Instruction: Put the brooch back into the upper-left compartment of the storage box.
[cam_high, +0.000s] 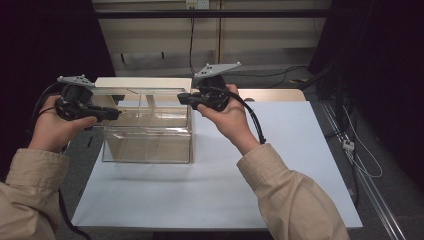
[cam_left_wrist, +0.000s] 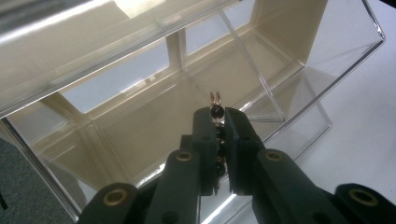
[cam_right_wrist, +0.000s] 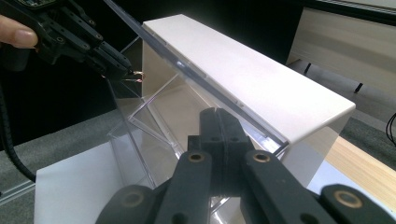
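My left gripper (cam_left_wrist: 217, 113) is shut on a short string of black beads with a gold clasp (cam_left_wrist: 215, 99), whose end sticks out past the fingertips. It hovers over the left end of a clear plastic box (cam_left_wrist: 93, 51) with inner dividers. In the high view the left gripper (cam_high: 114, 114) is at the box's (cam_high: 147, 146) left top edge and my right gripper (cam_high: 182, 99) at its right top edge. The right gripper (cam_right_wrist: 219, 115) is shut with nothing between its jaws, close above the box's (cam_right_wrist: 135, 135) rim. Across from it, the left gripper (cam_right_wrist: 122, 66) shows the gold clasp (cam_right_wrist: 136, 77).
The box stands on a white mat (cam_high: 280, 165) on the table, with a cream panel (cam_high: 142, 82) along its far side. A wooden board (cam_high: 272, 94) lies behind the mat. Cables (cam_high: 350, 145) run along the floor at the right. A person's sleeved forearms come in from below.
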